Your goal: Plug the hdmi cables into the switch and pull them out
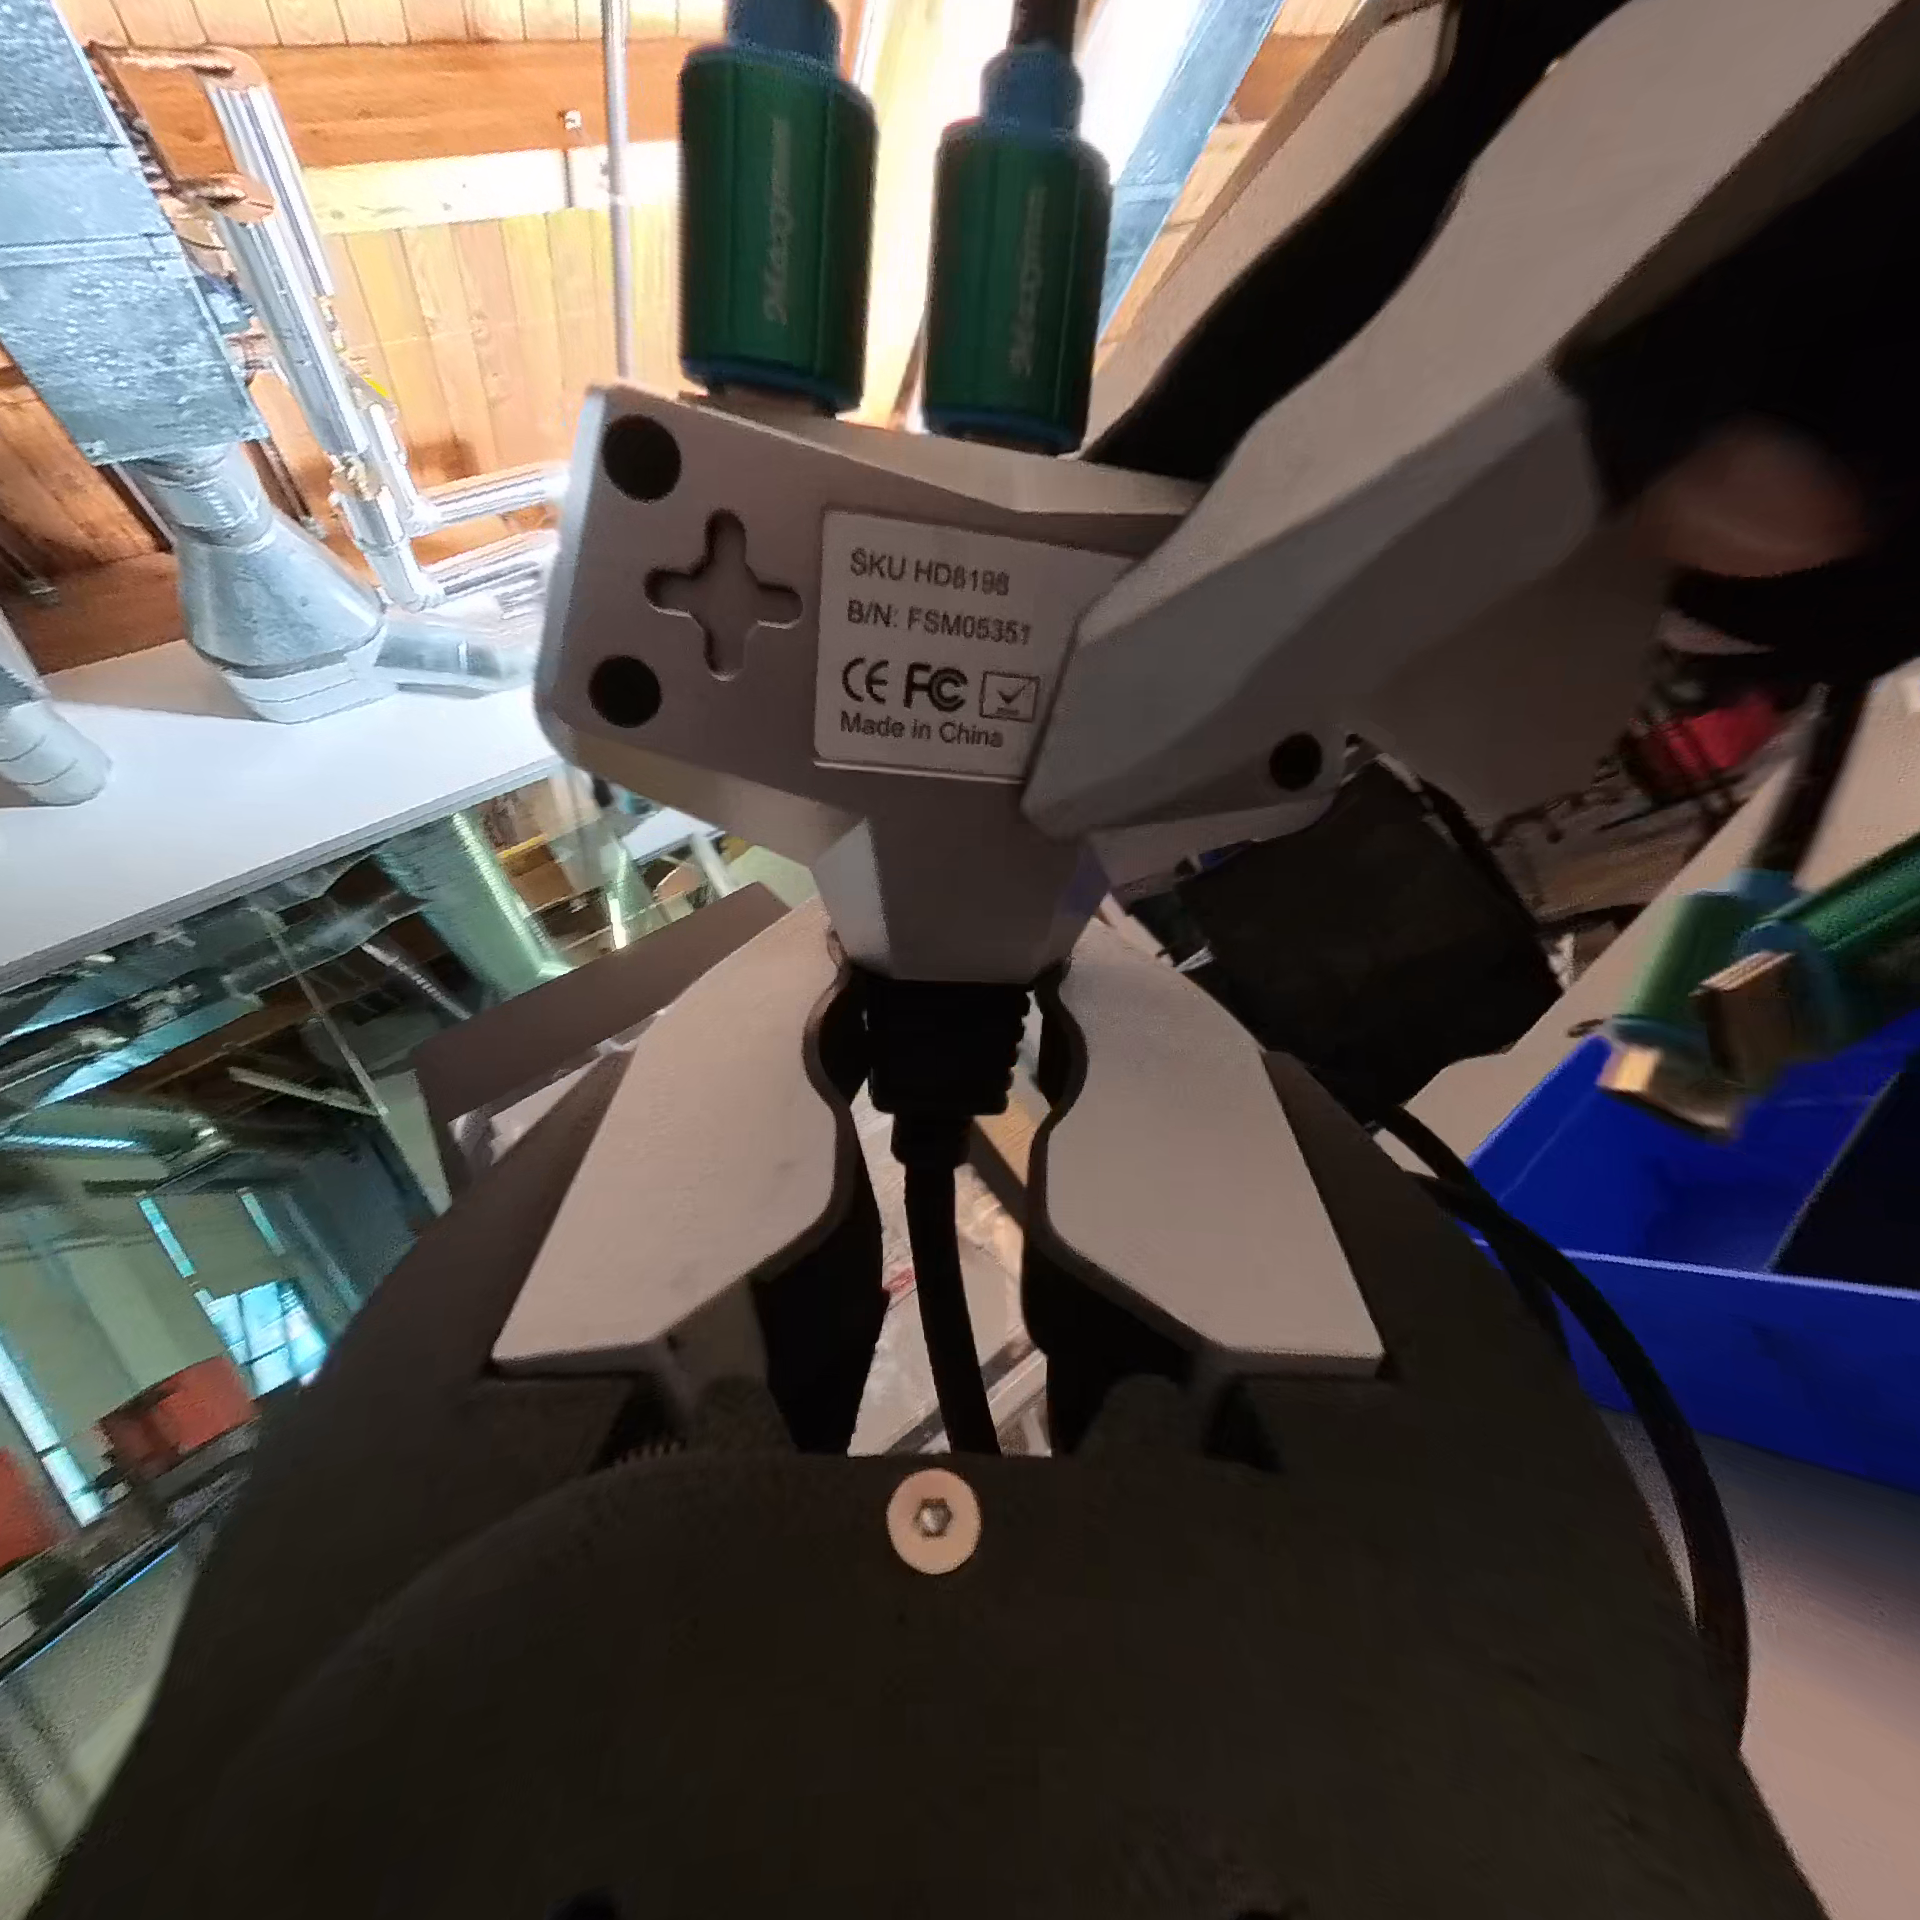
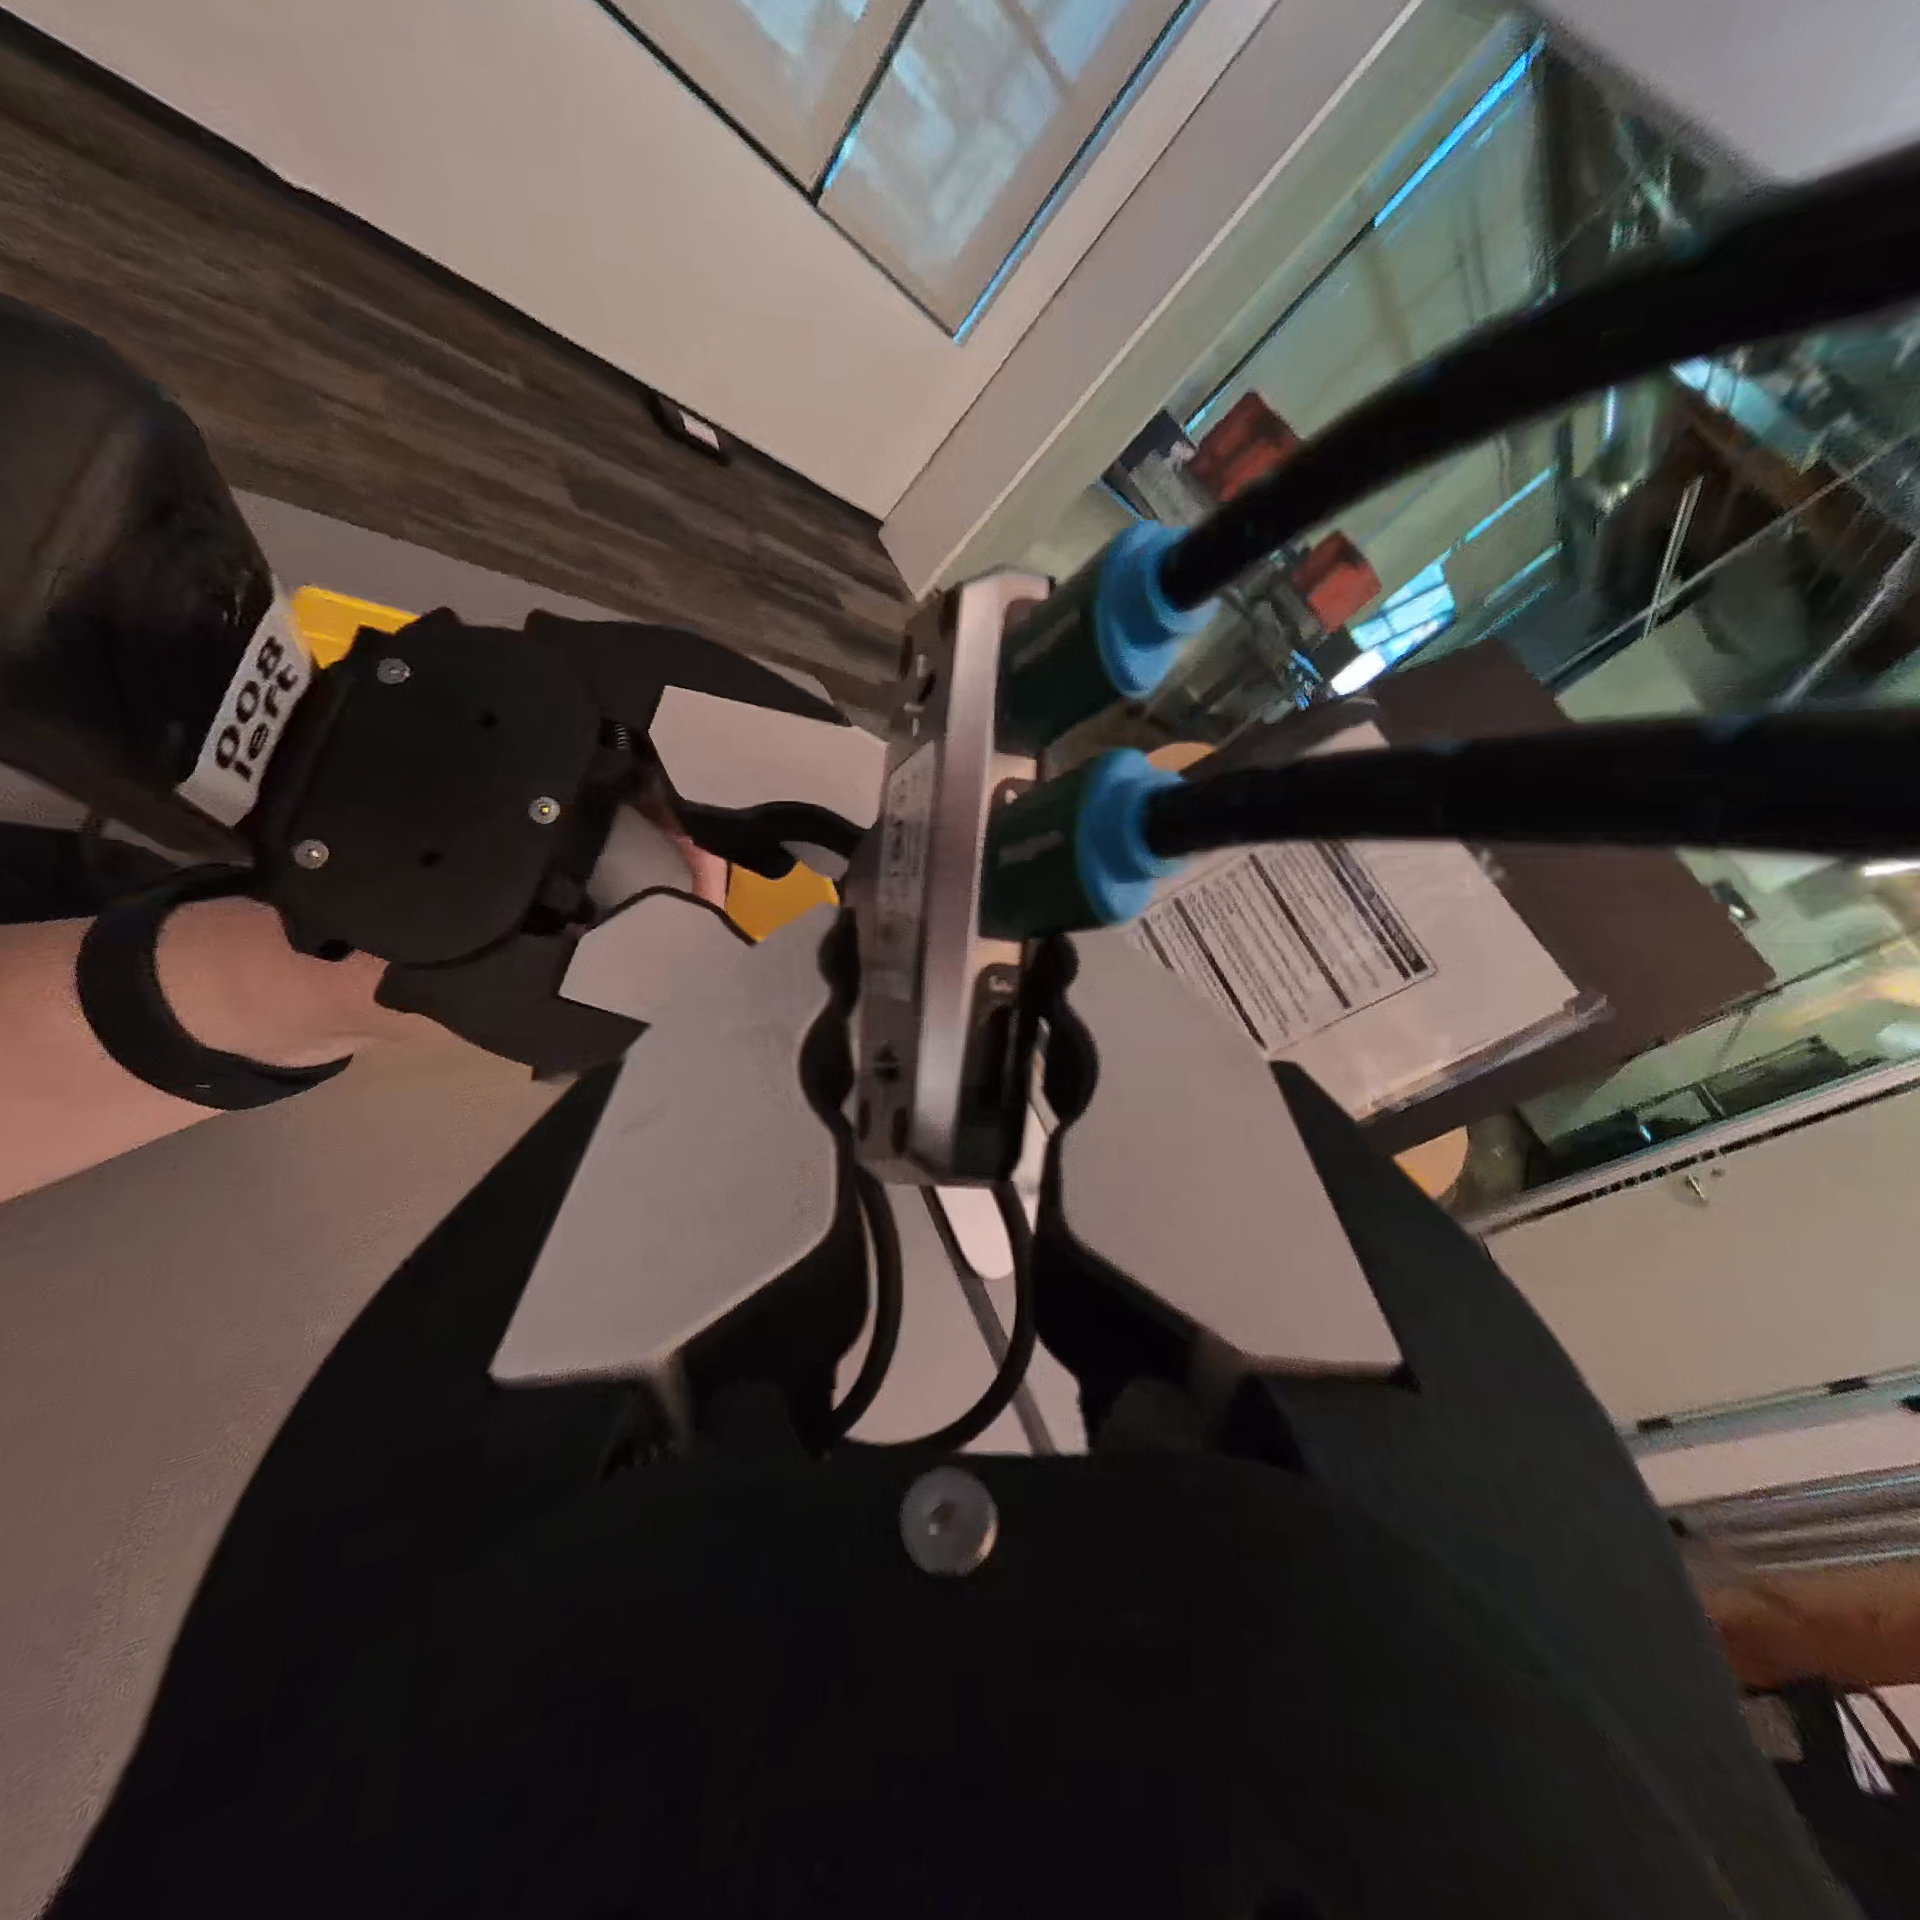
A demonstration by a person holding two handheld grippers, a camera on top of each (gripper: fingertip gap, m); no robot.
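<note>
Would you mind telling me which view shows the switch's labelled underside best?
The left wrist view: the switch turns its flat underside with the white label squarely toward the camera. The right wrist view shows the switch nearly edge-on, so that face is a thin foreshortened strip.

The grey metal switch [image 1: 831, 644] is held up in the air, its underside with a white label facing the left wrist camera. Two green-and-blue plugs [image 1: 774, 208] sit side by side in its far edge; black cables [image 2: 1558, 332] trail away. A third plug [image 1: 1704, 997] hangs free to its right.
</note>
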